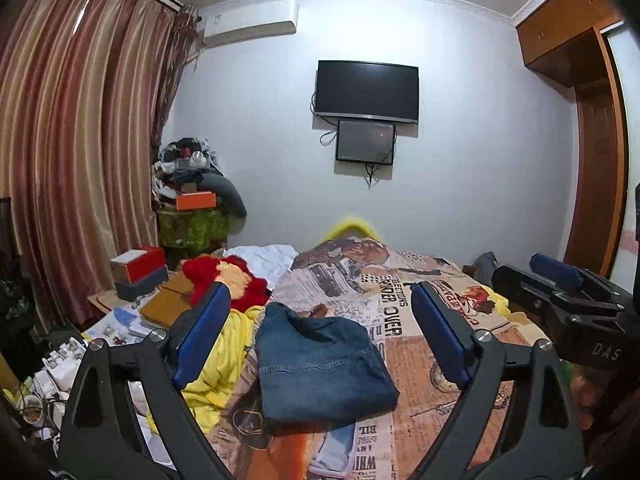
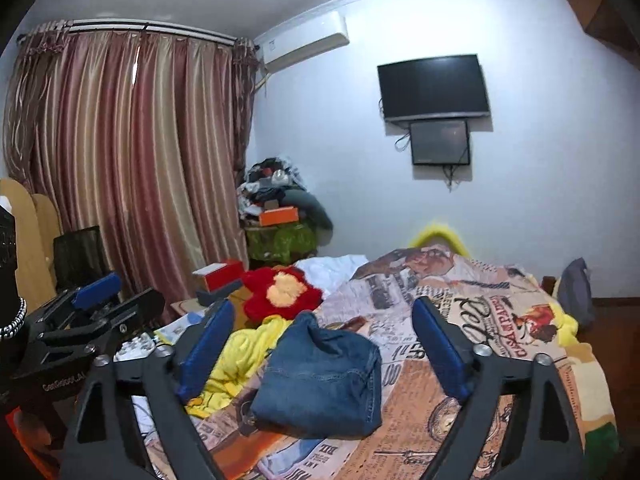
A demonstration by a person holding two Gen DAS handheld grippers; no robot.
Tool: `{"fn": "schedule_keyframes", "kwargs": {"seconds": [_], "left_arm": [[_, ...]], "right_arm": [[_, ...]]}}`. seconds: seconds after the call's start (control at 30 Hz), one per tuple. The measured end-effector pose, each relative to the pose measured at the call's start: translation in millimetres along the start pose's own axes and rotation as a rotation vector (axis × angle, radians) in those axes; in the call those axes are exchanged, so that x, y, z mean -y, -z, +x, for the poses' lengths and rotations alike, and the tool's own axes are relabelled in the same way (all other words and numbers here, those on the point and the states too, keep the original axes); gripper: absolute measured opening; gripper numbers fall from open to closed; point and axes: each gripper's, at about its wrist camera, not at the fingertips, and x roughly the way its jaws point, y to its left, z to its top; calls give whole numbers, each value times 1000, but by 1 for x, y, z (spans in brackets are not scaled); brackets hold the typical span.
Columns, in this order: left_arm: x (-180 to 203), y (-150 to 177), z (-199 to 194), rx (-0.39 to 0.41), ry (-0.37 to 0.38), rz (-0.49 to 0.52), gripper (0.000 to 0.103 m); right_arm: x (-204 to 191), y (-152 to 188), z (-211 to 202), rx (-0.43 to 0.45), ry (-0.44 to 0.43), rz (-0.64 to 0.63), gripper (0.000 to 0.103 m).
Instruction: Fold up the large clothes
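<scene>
Both grippers level above folded jeans (image 1: pixel 324 364), jaws wide

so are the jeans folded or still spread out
Folded. The jeans lie as a compact squarish bundle on the bed cover, layered edges showing, with neither gripper touching them.

My bedspread (image 2: pixel 500 320) carries most print: "CASA DI PAPEL" by its rooster pic, "Ret" script beside that; left cam shows "OVER", "BIL", "WHI" upside down on it. My right gripper (image 1: pixel 560 280) body reads "DAS". Left gripper (image 2: pixel 100 296) label too blurred.
</scene>
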Motion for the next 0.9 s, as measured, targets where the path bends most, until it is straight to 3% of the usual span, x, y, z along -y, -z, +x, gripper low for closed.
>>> {"fn": "schedule_keyframes", "kwargs": {"seconds": [0.13,0.4,0.9], "left_arm": [[1,2,-1,-2,4,-7,97],[2,3,1,-2,1,-8,99],[-2,6,6,-23,-12,-36,101]], "right_arm": [[-1,0,-5,19,39,-4,100],[-3,3,-3,16,89,-43,101],[-2,4,0,-5,81,-34,101]]}}
